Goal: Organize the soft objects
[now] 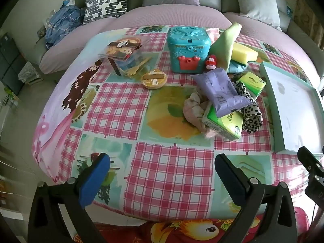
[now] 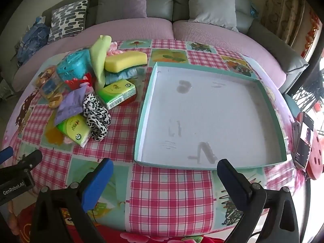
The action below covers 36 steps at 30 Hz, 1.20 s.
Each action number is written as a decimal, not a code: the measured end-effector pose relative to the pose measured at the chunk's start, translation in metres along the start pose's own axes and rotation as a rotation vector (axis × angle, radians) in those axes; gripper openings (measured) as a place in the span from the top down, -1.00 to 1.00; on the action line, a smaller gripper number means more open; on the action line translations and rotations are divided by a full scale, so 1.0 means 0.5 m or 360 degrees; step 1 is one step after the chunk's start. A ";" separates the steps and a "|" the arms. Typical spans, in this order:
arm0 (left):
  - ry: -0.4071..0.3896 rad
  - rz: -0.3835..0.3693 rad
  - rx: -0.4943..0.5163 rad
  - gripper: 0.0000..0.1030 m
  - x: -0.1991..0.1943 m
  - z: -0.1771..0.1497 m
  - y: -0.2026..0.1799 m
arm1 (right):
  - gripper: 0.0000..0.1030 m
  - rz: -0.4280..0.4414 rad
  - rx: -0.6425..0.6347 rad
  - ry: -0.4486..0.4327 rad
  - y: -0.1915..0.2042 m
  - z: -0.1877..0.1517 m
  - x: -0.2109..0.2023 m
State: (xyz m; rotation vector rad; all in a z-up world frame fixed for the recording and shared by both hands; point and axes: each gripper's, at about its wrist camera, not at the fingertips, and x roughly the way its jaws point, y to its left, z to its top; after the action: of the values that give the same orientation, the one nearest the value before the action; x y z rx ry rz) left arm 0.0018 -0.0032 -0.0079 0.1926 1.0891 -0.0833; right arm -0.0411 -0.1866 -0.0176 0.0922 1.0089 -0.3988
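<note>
A heap of soft things lies on the checked tablecloth: a purple wipes pack (image 1: 220,90) (image 2: 69,104), two green tissue packs (image 1: 224,124) (image 2: 116,93), a leopard-print cloth (image 1: 252,113) (image 2: 97,117), a yellow sponge (image 1: 244,53) (image 2: 125,60), a green cloth (image 1: 224,42) (image 2: 100,56) and a pale crumpled cloth (image 1: 192,109). A shallow white tray with a teal rim (image 2: 141,121) (image 1: 271,101) stands right of the heap, with nothing in it. My left gripper (image 1: 162,174) hovers open above the table's near edge. My right gripper (image 2: 165,179) hovers open just before the tray's near rim.
A teal toy box (image 1: 187,48) (image 2: 73,66), a clear box (image 1: 121,55), a round wooden piece (image 1: 154,79) and a small red figure (image 1: 211,61) stand behind the heap. A sofa with cushions (image 2: 162,6) runs along the back. A phone (image 2: 303,141) stands at the right edge.
</note>
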 end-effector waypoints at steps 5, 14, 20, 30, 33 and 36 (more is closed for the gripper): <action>0.0007 0.0007 -0.0003 -1.00 0.001 0.001 -0.002 | -1.00 -0.0003 -0.0008 0.0003 -0.004 -0.001 -0.001; 0.0012 0.0002 -0.0017 -1.00 0.003 0.002 0.003 | -1.00 -0.0001 -0.0008 0.0007 -0.002 -0.001 0.001; 0.0017 0.0010 -0.0017 -1.00 0.006 0.003 0.000 | -1.00 -0.0004 -0.0013 0.0007 0.000 -0.001 0.001; 0.0023 0.0014 -0.0015 -1.00 0.009 0.004 0.004 | -1.00 -0.0018 -0.0023 0.0009 0.004 -0.002 0.001; 0.0023 0.0015 -0.0015 -1.00 0.009 0.004 0.003 | -1.00 -0.0019 -0.0025 0.0009 0.004 -0.002 0.001; 0.0027 0.0016 -0.0014 -1.00 0.010 0.005 0.005 | -1.00 -0.0020 -0.0024 0.0009 0.005 -0.002 0.001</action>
State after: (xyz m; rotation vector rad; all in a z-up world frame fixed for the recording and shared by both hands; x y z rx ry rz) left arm 0.0067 -0.0012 -0.0110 0.1908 1.1049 -0.0681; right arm -0.0407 -0.1842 -0.0187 0.0733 1.0185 -0.4025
